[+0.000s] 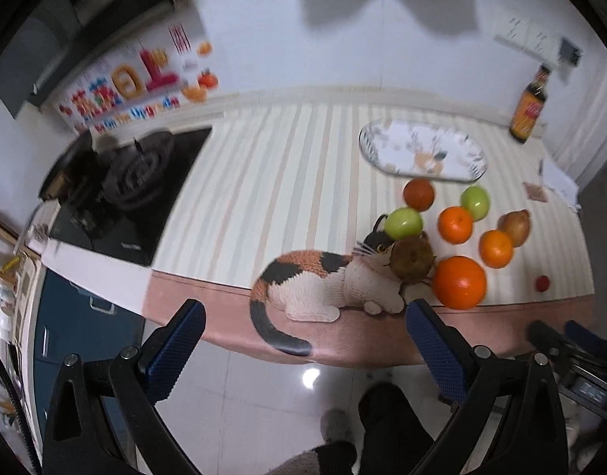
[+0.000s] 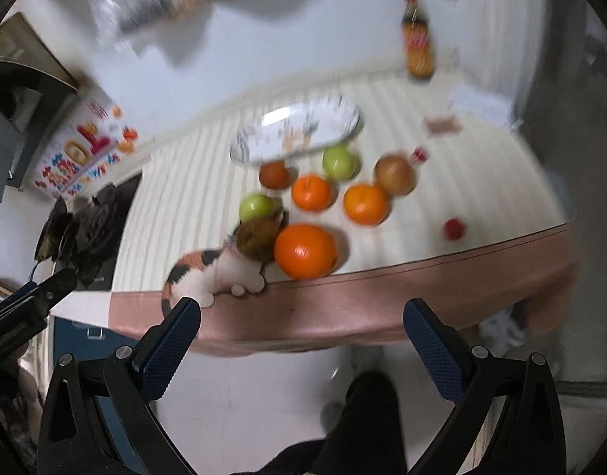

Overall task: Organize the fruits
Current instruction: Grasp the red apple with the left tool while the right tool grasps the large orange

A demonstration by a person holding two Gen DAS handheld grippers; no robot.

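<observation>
**Fruit waiting in front of an empty plate**

Along the bottom of both frames, the left gripper (image 1: 305, 318) and the right gripper (image 2: 301, 316) are hanging short of the counter edge with jaws spread wide and nothing between them, probably readied for round fruit. Just above them in the left view, a cat-shaped mat (image 1: 323, 283) is lying at the counter's pink front edge (image 1: 208, 297). A big orange (image 1: 459, 282) is sitting at centre right, touching a brown fruit (image 1: 413, 258) resting on the cat's head. Higher in the frame, two green apples (image 1: 403, 222), two smaller oranges (image 1: 455, 224), a reddish fruit (image 1: 419, 194) and a pear (image 1: 515, 225) are clustering loosely, seemingly gathered for sorting. Beyond them the oval plate (image 1: 390, 154) is lying bare, likely the destination. A sauce bottle (image 1: 529, 109) is standing at the upper right, a stove (image 1: 125, 182) at the left.
</observation>
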